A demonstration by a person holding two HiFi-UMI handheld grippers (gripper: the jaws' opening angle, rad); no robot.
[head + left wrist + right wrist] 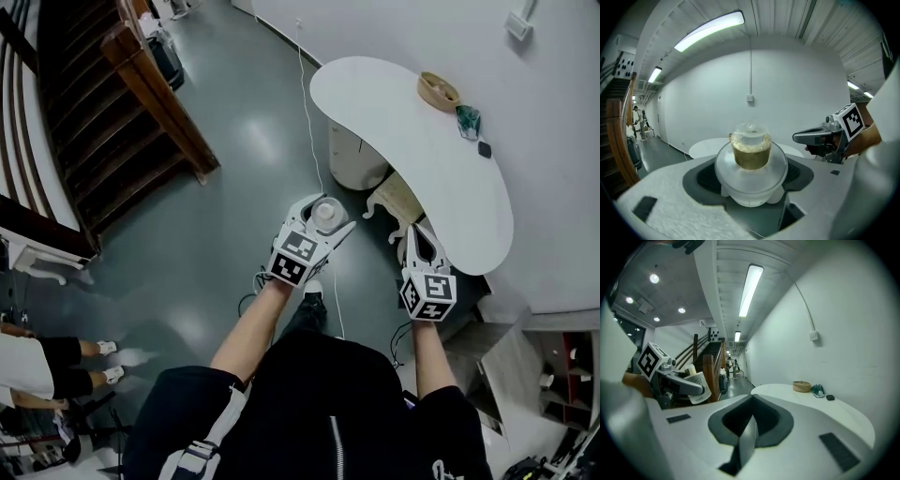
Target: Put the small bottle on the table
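Observation:
A small clear bottle [751, 161] with brownish contents and a clear cap is clamped between the jaws of my left gripper [321, 228]; the same small bottle [326, 213] shows from above over the grey floor, left of the table. The white curved table [412, 141] runs along the wall ahead and to the right. My right gripper [422, 246] hovers at the table's near edge with its jaws closed together and nothing between them. In the right gripper view the table [806, 401] lies ahead, and the left gripper [689, 383] shows at the left with the bottle.
On the far end of the table stand a round wooden bowl [438, 91], a teal object [467, 120] and a small dark item [485, 148]. A wooden staircase [112, 103] rises at the left. A white bin [354, 161] stands under the table. A person's legs [56, 361] show at lower left.

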